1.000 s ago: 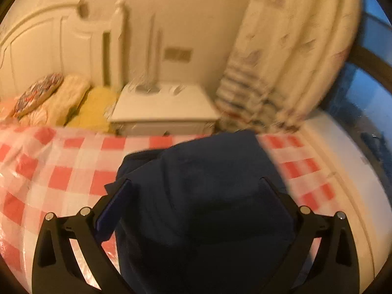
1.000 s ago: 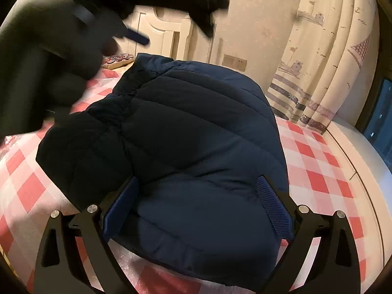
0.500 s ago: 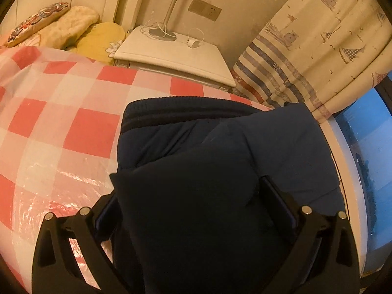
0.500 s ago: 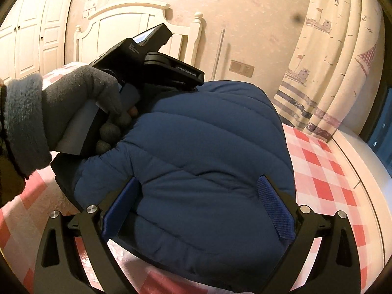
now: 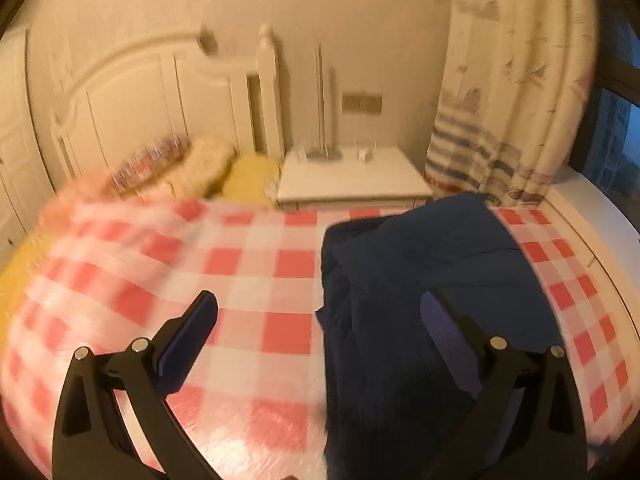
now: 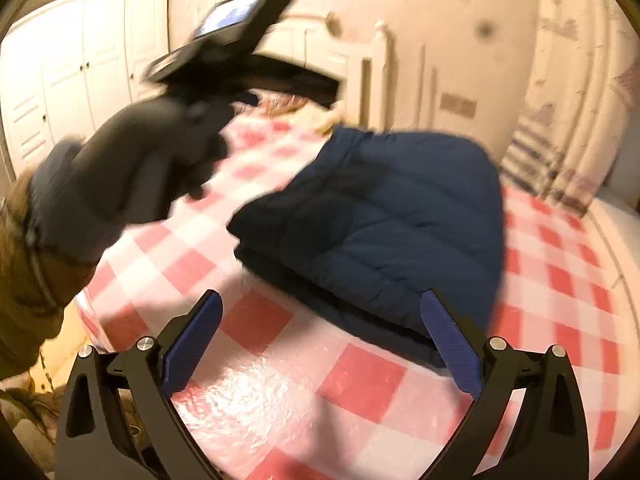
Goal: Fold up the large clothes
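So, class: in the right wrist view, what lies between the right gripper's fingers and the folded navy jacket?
Only bare red-checked bed cover separates the right gripper from the navy jacket, seen in the right wrist view.

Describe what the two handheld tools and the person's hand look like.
Both tools, left tool and right tool, have black curved fingers with silver screws and blue textured pads. The left hand wears a dark grey fleece glove and an olive-brown sleeve.

Two low wrist views toward the headboard point(image 5: 160, 92), sharing the jacket point(image 6: 392, 216).
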Tool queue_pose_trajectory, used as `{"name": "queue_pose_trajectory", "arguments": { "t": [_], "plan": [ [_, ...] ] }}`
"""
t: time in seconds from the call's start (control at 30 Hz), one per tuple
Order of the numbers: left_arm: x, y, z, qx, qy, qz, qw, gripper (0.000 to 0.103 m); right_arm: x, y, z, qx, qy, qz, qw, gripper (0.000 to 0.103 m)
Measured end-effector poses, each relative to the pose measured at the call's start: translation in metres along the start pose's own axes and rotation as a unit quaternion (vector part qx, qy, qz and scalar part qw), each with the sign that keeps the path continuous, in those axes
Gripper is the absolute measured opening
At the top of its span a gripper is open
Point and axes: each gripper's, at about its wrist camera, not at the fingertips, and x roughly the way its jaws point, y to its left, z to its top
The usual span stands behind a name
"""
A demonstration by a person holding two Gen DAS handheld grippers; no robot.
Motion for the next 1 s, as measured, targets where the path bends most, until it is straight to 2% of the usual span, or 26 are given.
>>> {"name": "queue_pose_trajectory", "arguments": {
  "t": [0.17,0.27,0.37,0.43,0.7,1.0],
  "plan": [
    [-0.079,-0.003,-0.025,0.008,-0.062,0.059,0.9963,0.101,-0.056,-0.014,0.021,0.052,-0.079,-0.032,0.995,0.098],
    [-0.103,-0.006,-0.043,0.008,-0.067,0.056,0.9962,0.101,-0.078,-0.019,0.026,0.077,-0.105,-0.048,0.990,0.098],
    [-0.118,-0.006,-0.068,-0.002,-0.054,0.017,0.9984,0.101,-0.082,-0.018,0.026,0.084,-0.093,-0.058,0.990,0.098],
    [-0.121,-0.006,-0.080,-0.002,-0.049,0.013,0.9987,0.101,-0.079,-0.015,0.024,0.087,-0.083,-0.064,0.991,0.098],
    [-0.120,-0.012,-0.114,0.015,-0.035,0.015,0.9992,0.101,-0.059,-0.018,0.010,0.108,-0.050,-0.062,0.991,0.098],
    [-0.117,-0.010,-0.122,0.008,-0.037,0.023,0.9990,0.101,-0.038,-0.017,0.000,0.114,-0.014,-0.062,0.991,0.098]
  ]
}}
